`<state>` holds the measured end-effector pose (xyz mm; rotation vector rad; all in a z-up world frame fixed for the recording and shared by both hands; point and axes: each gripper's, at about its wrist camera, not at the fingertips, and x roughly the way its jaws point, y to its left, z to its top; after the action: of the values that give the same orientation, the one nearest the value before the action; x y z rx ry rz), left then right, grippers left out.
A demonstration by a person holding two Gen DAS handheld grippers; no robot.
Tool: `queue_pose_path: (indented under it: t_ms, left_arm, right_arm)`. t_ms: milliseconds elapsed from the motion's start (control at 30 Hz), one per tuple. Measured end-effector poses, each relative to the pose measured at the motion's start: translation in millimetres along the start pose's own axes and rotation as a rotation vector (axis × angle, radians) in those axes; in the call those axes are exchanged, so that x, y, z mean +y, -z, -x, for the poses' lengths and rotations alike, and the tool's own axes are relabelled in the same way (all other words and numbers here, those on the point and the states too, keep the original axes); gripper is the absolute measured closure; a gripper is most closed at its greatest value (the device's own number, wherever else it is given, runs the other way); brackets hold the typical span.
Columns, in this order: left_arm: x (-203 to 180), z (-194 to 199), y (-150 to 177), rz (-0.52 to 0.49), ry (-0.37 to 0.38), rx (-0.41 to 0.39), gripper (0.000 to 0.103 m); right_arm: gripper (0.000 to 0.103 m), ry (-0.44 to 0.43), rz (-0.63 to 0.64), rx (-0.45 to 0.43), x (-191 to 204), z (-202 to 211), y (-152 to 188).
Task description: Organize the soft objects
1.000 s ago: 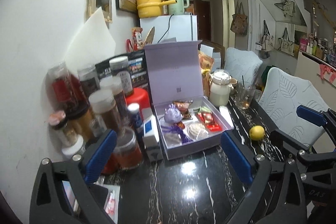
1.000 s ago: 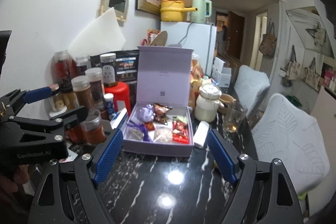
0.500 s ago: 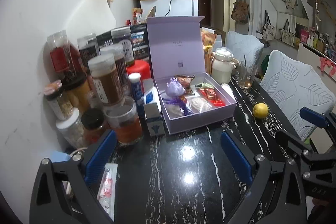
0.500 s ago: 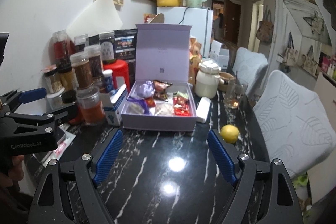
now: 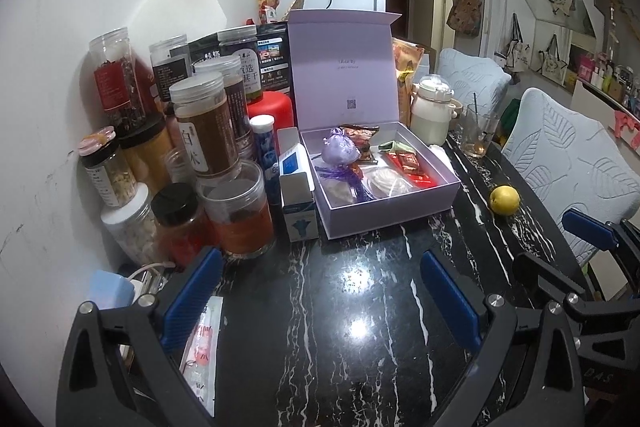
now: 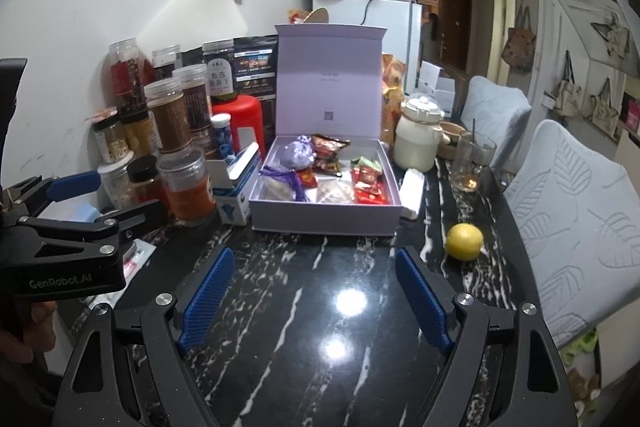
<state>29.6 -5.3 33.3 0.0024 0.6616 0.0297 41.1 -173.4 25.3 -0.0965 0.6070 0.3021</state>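
A black marble-veined table (image 6: 280,327) stands against a white wall, jars (image 5: 208,131) crowding its left side. The open lilac box (image 6: 324,215) sits mid-table, holding a purple sachet (image 6: 299,154) and wrapped snacks. A lemon (image 6: 464,241) lies near the right edge, beside pale chairs (image 6: 568,227). Bare tabletop lies before the box. The left gripper (image 5: 320,291) and right gripper (image 6: 312,299) both hover with jaws apart, empty. Only the left view shows a white packet (image 5: 202,343), possibly a sachet, beneath its finger.
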Motion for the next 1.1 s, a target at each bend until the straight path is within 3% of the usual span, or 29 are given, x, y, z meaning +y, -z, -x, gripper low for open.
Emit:
queue_pose_path:
  t_ms: [1100]
  left_arm:
    - [-11.4, -0.2, 2.0, -0.023, 0.029, 0.015, 0.002]
  right_arm:
    - [0.019, 0.016, -0.003, 0.015, -6.2, -2.2, 0.4]
